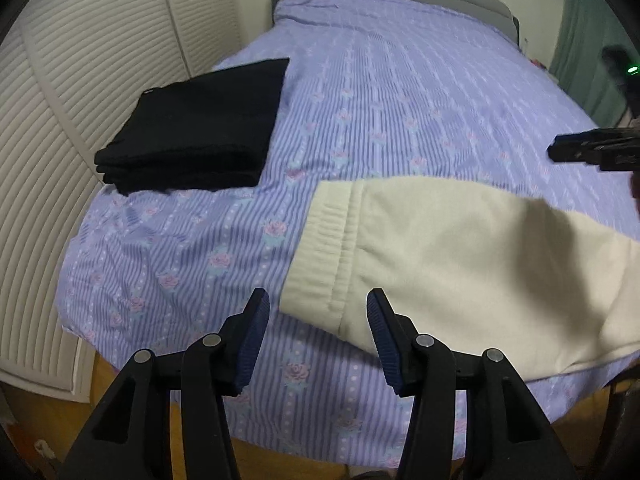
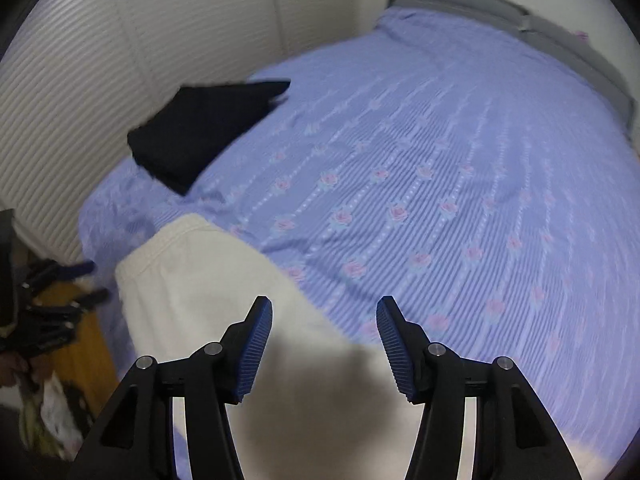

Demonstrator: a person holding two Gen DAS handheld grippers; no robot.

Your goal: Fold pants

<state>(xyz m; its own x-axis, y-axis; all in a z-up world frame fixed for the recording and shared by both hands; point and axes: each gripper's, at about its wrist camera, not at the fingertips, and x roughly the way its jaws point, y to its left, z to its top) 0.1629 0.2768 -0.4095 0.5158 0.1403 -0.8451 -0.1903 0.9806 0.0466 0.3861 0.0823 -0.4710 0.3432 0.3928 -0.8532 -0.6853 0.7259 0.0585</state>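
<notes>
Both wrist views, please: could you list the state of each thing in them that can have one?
Cream pants: lying on the bed's near edge, partly folded, held by neither gripper.
Black garment: folded into a neat stack, at the bed's left side.
Bed cover: spread out, slightly wrinkled.
Left hand-held gripper: open, empty.
Right hand-held gripper: open, empty.

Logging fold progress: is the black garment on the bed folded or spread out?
Folded. The black garment lies as a compact rectangle with stacked layers along its near edge, on the bedspread, apart from the cream pants.
</notes>
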